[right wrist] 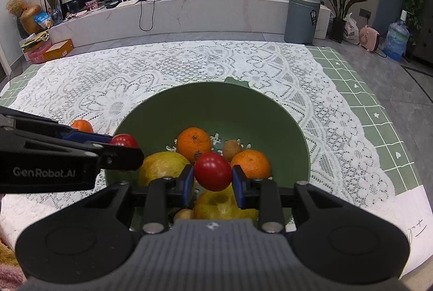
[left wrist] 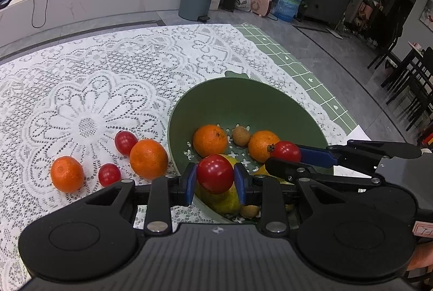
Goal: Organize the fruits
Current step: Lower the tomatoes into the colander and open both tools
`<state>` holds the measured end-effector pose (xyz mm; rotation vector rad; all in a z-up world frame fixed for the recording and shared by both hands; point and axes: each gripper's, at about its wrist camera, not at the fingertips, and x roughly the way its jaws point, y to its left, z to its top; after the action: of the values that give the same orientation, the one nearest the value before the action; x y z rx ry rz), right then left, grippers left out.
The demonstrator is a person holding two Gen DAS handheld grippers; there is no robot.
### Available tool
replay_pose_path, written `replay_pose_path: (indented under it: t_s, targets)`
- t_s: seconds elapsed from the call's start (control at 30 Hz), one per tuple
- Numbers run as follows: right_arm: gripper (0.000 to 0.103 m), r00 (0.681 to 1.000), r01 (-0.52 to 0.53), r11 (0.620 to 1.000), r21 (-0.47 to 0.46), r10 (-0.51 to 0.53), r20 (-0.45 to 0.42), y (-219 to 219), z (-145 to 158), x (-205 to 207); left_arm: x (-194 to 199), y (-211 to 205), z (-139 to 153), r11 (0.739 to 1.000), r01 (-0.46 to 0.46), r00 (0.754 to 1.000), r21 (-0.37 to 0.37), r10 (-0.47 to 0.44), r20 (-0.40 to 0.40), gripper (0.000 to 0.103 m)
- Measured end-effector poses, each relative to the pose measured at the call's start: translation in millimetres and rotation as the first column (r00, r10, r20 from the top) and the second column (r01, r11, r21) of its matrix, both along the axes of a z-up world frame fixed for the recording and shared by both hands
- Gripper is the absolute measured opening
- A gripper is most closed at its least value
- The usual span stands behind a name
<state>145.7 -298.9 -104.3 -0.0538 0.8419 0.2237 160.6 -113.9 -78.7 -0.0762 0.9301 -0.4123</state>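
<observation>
A green bowl (left wrist: pixel 243 98) (right wrist: pixel 216 107) on the lace cloth holds two oranges (right wrist: pixel 193 143), a small brown fruit (right wrist: pixel 231 149) and yellow-green pears (right wrist: pixel 162 166). My left gripper (left wrist: pixel 215 178) is shut on a red tomato (left wrist: pixel 215 173) over the bowl's near left rim. My right gripper (right wrist: pixel 212 177) is shut on another red tomato (right wrist: pixel 212 170) above the fruit in the bowl; in the left wrist view the right gripper (left wrist: pixel 281 155) comes in from the right. On the cloth left of the bowl lie two oranges (left wrist: pixel 148 158) (left wrist: pixel 66 174) and two red tomatoes (left wrist: pixel 125 142) (left wrist: pixel 109 174).
The white lace cloth (left wrist: pixel 94 90) lies over a green checked cover (right wrist: pixel 379 112). A sheet of paper (right wrist: pixel 414 226) sits at the table's right corner. Beyond the table stand a grey bin (right wrist: pixel 301 19), potted plants and a low TV bench.
</observation>
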Motion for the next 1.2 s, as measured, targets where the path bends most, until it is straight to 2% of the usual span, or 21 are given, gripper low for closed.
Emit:
replay_pose_path:
  t_s: [0.77, 0.87, 1.03, 1.2]
  targets:
    - [0.028, 0.999, 0.025, 0.999, -0.047, -0.026, -0.026, 4, -12, 15, 18, -2, -11, 1.000, 0.009, 1.000, -0.006, -0.010, -0.027, 0.034]
    - [0.029, 0.999, 0.028, 0.999, -0.046, -0.029, -0.022, 3, -11, 15, 17, -2, -10, 1.000, 0.006, 1.000, -0.005, -0.006, -0.023, 0.038]
    - [0.036, 0.999, 0.035, 0.998, -0.044, -0.035, -0.006, 3, -9, 12, 14, 1, -4, 1.000, -0.018, 1.000, -0.011, 0.018, 0.006, 0.047]
    - [0.044, 0.999, 0.047, 0.998, -0.039, -0.046, 0.017, 1, -7, 9, 11, 6, 6, 0.999, -0.045, 0.998, -0.017, 0.046, 0.043, 0.051]
